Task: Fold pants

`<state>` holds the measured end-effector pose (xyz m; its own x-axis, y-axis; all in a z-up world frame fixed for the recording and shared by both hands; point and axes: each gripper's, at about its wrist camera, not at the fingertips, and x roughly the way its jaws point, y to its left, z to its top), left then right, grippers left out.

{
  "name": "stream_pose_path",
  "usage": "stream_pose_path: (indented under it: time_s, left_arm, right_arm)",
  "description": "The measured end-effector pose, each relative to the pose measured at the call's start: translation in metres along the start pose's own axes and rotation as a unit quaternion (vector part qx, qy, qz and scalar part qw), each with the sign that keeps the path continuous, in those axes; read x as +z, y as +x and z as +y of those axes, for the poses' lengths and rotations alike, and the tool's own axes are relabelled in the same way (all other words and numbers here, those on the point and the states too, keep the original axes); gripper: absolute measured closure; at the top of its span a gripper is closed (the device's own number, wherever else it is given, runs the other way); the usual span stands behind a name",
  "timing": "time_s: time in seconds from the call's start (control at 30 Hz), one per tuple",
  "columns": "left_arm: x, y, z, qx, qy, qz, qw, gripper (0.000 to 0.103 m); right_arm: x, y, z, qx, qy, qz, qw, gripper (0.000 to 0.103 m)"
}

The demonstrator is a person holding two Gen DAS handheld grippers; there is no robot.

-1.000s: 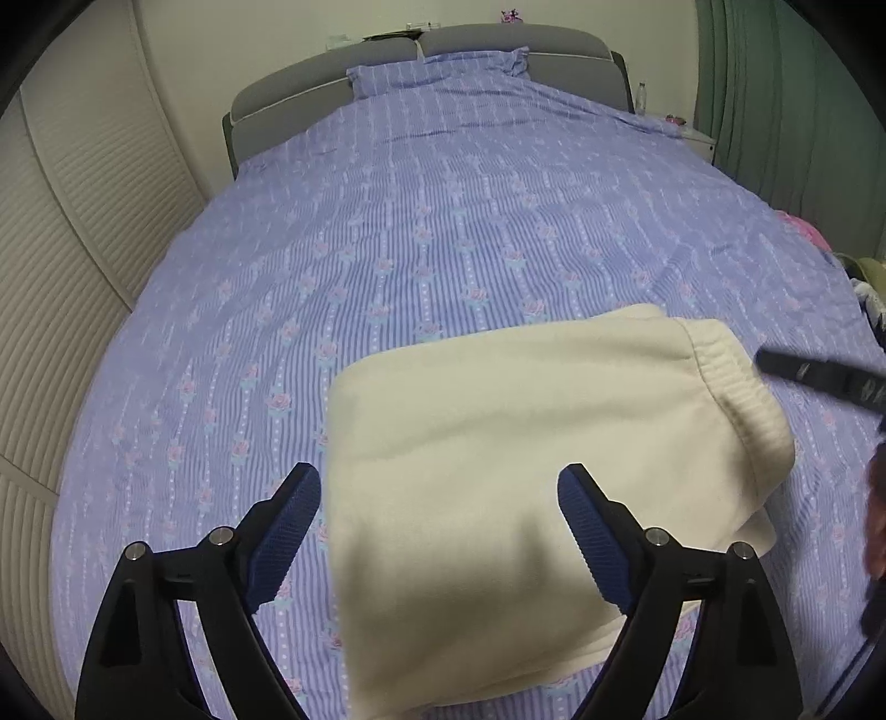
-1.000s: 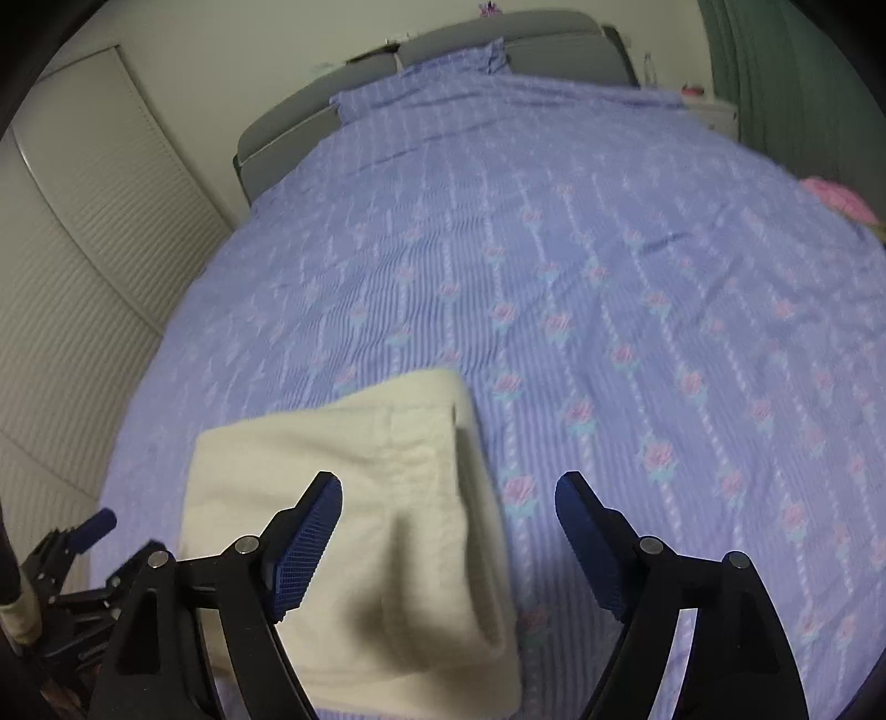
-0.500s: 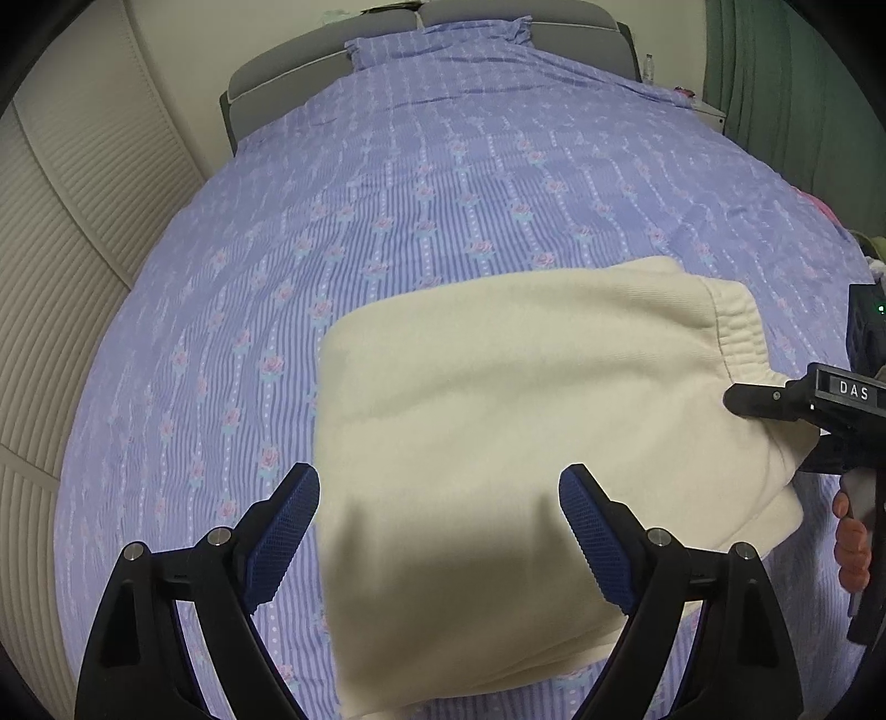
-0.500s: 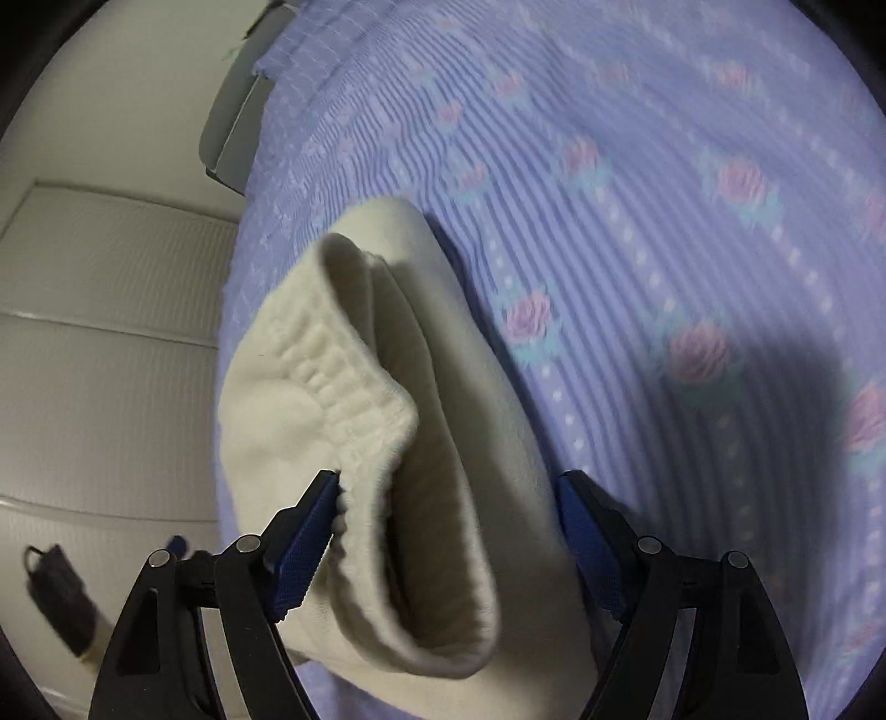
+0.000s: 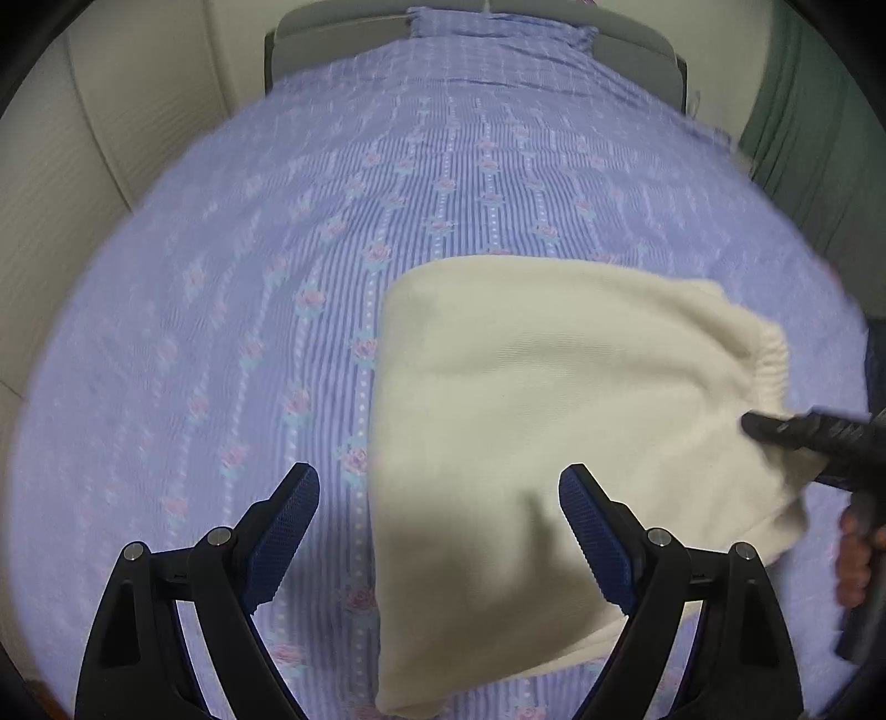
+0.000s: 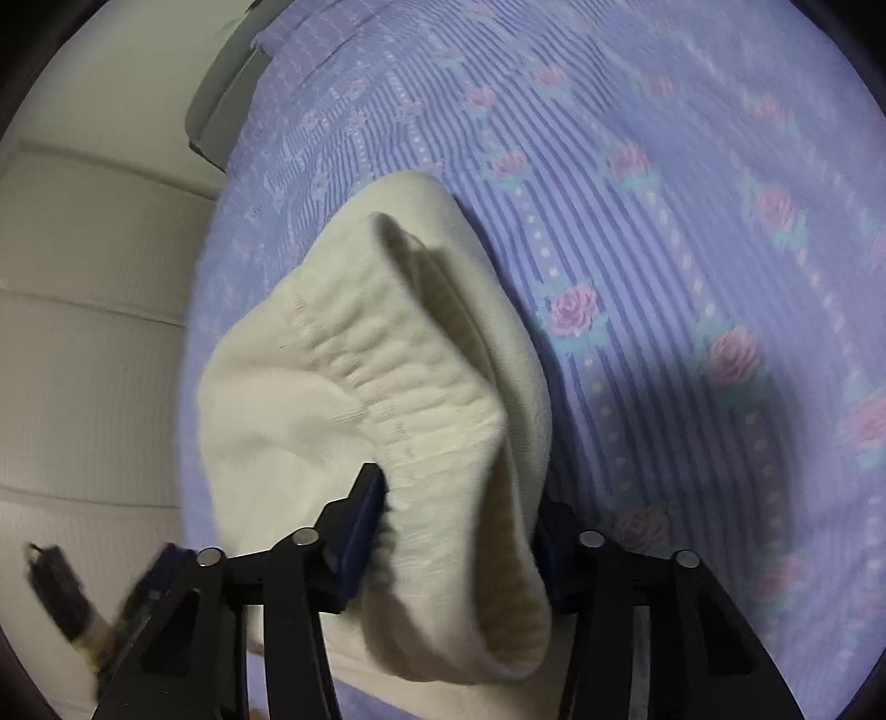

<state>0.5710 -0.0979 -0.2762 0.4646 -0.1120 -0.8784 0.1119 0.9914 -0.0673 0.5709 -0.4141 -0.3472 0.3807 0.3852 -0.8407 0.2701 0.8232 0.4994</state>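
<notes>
Cream fleece pants (image 5: 542, 421) lie folded in a thick stack on the purple floral bedspread (image 5: 277, 277). My left gripper (image 5: 440, 531) is open and hovers above the stack's left edge, holding nothing. My right gripper (image 6: 459, 526) is shut on the elastic waistband end of the pants (image 6: 398, 387), with the fabric bunched between its blue pads. In the left wrist view the right gripper (image 5: 797, 437) reaches in from the right and touches the waistband side of the stack.
The bed fills both views, with a grey headboard (image 5: 637, 39) at the far end. A pale panelled wardrobe wall (image 5: 83, 138) runs along the left. Green curtains (image 5: 814, 144) hang at the far right.
My right gripper has moved onto the waistband end and closed on it. My left gripper has shifted left, so the pants now sit to its right.
</notes>
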Motion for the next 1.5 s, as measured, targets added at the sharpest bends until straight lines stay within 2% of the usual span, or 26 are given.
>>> stream_pose_path:
  time_s: [0.03,0.07,0.13,0.23,0.37,0.53,0.57,0.63,0.7,0.77,0.83,0.9,0.97,1.03,1.07,1.1,1.17,1.3,1.4,1.5]
  left_arm:
    - [0.0,-0.001,0.014,-0.04,-0.027,0.002,0.9988,0.014]
    - [0.0,0.0,0.028,-0.071,-0.051,0.001,0.9962,0.014]
    - [-0.001,0.004,0.045,-0.092,-0.08,0.0,0.9926,0.011]
    - [0.0,0.025,0.052,-0.118,-0.076,0.025,0.9898,0.01]
    - [-0.003,0.058,0.049,-0.135,-0.076,0.058,0.9862,0.011]
    - [-0.006,0.09,0.047,-0.206,-0.106,0.086,0.9691,0.018]
    - [-0.009,0.096,0.045,-0.222,-0.11,0.093,0.9643,0.021]
    - [-0.01,0.098,0.044,-0.228,-0.117,0.099,0.9616,0.03]
    - [-0.008,0.083,0.045,-0.238,-0.129,0.092,0.9582,0.048]
    - [-0.005,0.067,0.043,-0.262,-0.121,0.074,0.9545,0.048]
    - [-0.001,0.067,0.038,-0.26,-0.103,0.075,0.9571,0.048]
    - [0.002,0.09,0.034,-0.237,-0.1,0.105,0.9606,0.044]
    - [0.002,0.114,0.032,-0.243,-0.115,0.131,0.9541,0.038]
    - [0.006,0.12,0.032,-0.244,-0.131,0.139,0.9508,0.038]
    - [0.008,0.116,0.03,-0.238,-0.137,0.14,0.9514,0.046]
    - [0.01,0.11,0.029,-0.232,-0.138,0.137,0.953,0.06]
    - [0.014,0.091,0.026,-0.222,-0.129,0.12,0.959,0.071]
    - [0.019,0.053,0.018,-0.206,-0.112,0.083,0.9684,0.074]
    - [0.022,0.021,0.007,-0.177,-0.068,0.057,0.9802,0.074]
    - [0.015,-0.012,0.008,-0.176,-0.043,0.046,0.9824,0.074]
  right_arm:
    - [-0.002,-0.003,0.016,-0.041,-0.034,-0.009,0.999,0.057]
    - [-0.001,-0.007,0.02,-0.059,-0.049,-0.012,0.997,0.057]
    - [-0.003,-0.006,0.035,-0.108,-0.082,-0.019,0.991,0.057]
    - [-0.004,-0.005,0.046,-0.145,-0.104,-0.028,0.984,0.058]
    - [-0.006,-0.009,0.042,-0.143,-0.102,-0.028,0.984,0.059]
    - [-0.005,-0.007,0.039,-0.144,-0.108,-0.032,0.983,0.059]
    - [-0.005,-0.005,0.04,-0.144,-0.108,-0.033,0.983,0.059]
    - [-0.006,-0.003,0.04,-0.142,-0.11,-0.036,0.983,0.059]
    - [-0.004,0.0,0.042,-0.14,-0.109,-0.037,0.983,0.059]
    - [-0.005,-0.001,0.042,-0.141,-0.109,-0.037,0.983,0.059]
    - [-0.005,-0.001,0.04,-0.137,-0.102,-0.037,0.985,0.059]
    - [-0.004,0.0,0.035,-0.127,-0.09,-0.035,0.987,0.059]
    - [-0.002,0.003,0.034,-0.124,-0.089,-0.034,0.988,0.058]
    - [-0.002,0.006,0.034,-0.126,-0.092,-0.034,0.987,0.058]
    - [-0.001,0.006,0.035,-0.125,-0.089,-0.034,0.988,0.058]
    - [-0.001,0.003,0.036,-0.123,-0.084,-0.035,0.988,0.058]
    - [-0.002,-0.004,0.041,-0.12,-0.087,-0.045,0.988,0.06]
    - [-0.015,-0.032,0.065,-0.126,-0.111,-0.077,0.983,0.067]
    - [-0.025,-0.052,0.079,-0.121,-0.118,-0.091,0.981,0.069]
    - [-0.044,-0.077,0.093,-0.12,-0.13,-0.104,0.979,0.07]
